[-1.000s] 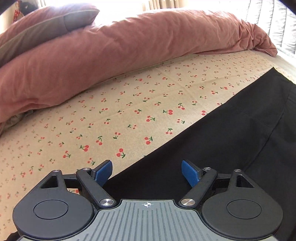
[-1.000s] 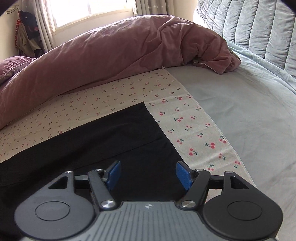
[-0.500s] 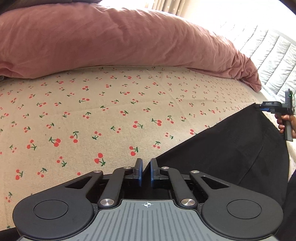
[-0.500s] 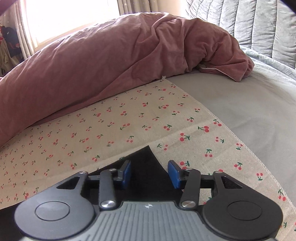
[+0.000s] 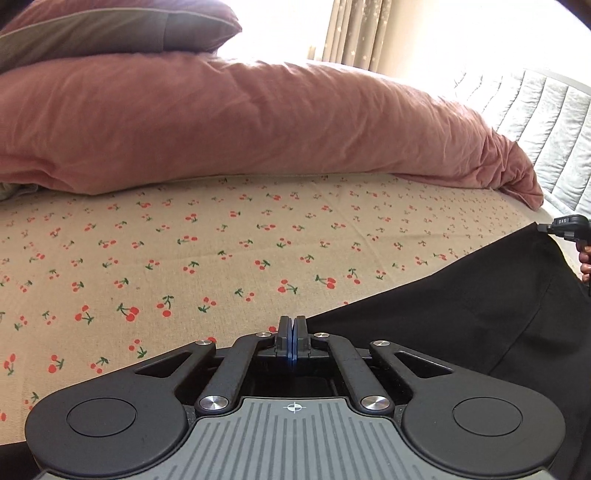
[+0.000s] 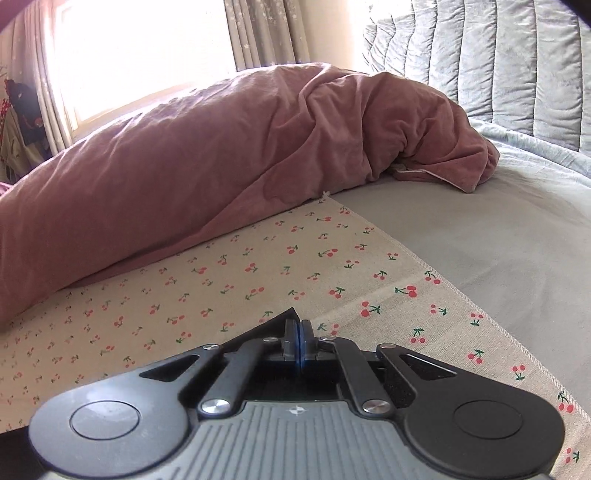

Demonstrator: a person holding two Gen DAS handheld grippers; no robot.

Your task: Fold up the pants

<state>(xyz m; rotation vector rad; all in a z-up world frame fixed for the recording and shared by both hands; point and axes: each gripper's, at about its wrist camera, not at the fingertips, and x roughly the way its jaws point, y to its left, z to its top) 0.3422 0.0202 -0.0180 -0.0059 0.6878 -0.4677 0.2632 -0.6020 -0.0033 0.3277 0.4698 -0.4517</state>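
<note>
The black pants [image 5: 480,314] lie on a beige cherry-print cloth [image 5: 221,258] spread on the bed. My left gripper [image 5: 291,332] is shut on the pants' near edge, and the fabric stretches from it to the right. In the left wrist view my right gripper [image 5: 565,227] shows at the far right, pinching the pants' far corner. In the right wrist view my right gripper [image 6: 299,336] is shut on a black corner of the pants [image 6: 280,321], which pokes out to the left of the jaws.
A rolled dusty-pink duvet [image 5: 258,125] lies along the back of the cloth; it also shows in the right wrist view [image 6: 221,147]. A pillow [image 5: 110,26] rests on it. A grey sheet [image 6: 480,240] and a quilted grey headboard [image 6: 498,55] are at the right.
Both grippers went from open over the pants to shut on the fabric's edge. The right gripper closed fully in the last half second. The gripped edge has lifted slightly off the cloth.
</note>
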